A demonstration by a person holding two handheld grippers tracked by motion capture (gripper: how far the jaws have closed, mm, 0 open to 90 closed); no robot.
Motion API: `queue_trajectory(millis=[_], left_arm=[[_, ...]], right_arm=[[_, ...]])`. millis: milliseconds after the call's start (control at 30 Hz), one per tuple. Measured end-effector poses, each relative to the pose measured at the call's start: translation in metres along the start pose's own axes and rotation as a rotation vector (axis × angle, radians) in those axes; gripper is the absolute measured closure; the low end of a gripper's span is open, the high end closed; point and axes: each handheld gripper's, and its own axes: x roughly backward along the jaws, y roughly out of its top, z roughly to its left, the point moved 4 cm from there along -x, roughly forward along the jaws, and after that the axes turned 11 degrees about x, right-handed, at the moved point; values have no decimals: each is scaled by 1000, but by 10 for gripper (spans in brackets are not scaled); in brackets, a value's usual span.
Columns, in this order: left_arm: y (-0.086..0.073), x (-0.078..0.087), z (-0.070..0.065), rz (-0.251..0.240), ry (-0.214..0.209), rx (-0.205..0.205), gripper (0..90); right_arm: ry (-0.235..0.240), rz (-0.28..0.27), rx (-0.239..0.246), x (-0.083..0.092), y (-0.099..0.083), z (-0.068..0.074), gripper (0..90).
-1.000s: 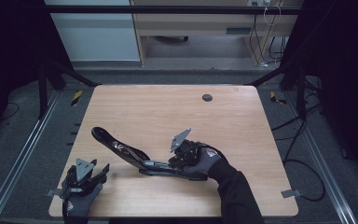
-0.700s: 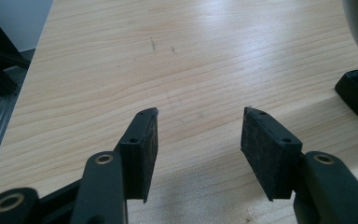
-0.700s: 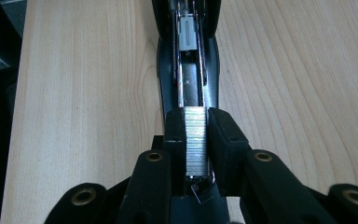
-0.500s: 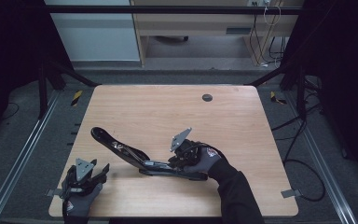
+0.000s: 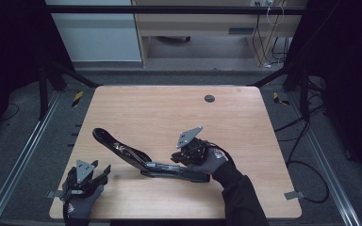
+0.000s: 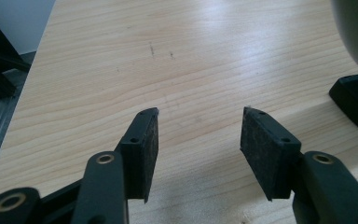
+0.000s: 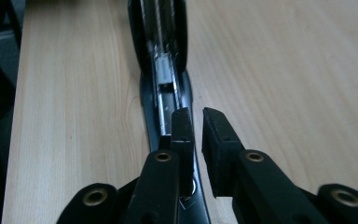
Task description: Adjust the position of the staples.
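A long black stapler (image 5: pixel 127 153) lies swung open on the wooden table (image 5: pixel 169 108), its arm raised toward the left and its base flat. My right gripper (image 5: pixel 175 157) hovers over the base's right end, held by a gloved hand. In the right gripper view its jaws (image 7: pixel 193 123) stand just above the stapler's metal channel (image 7: pixel 165 70). They have just been closing to a narrow gap, and I see nothing between the pads. My left gripper (image 5: pixel 104 170) rests near the table's front left corner, open (image 6: pixel 200 121) over bare wood. The stapler's black base end (image 6: pixel 354 102) is to its right.
A small dark round grommet (image 5: pixel 209 98) sits in the table's far middle. Metal frame rails (image 5: pixel 19 160) run along both sides of the table. Cables (image 5: pixel 306 141) trail over the floor at the right. A desk and cabinet stand beyond the far edge.
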Motion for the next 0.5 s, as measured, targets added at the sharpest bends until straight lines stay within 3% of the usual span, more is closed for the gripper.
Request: queue_trajectory(millis=[200,500], left_arm=[[5,5,-3,-31,-29,19,492],[20,20,-10,-113,-95,73,485]], right_arm=[[-96,-61,-73,19,-5,1,900],[-247,-103,-226,35,-43,8,900]])
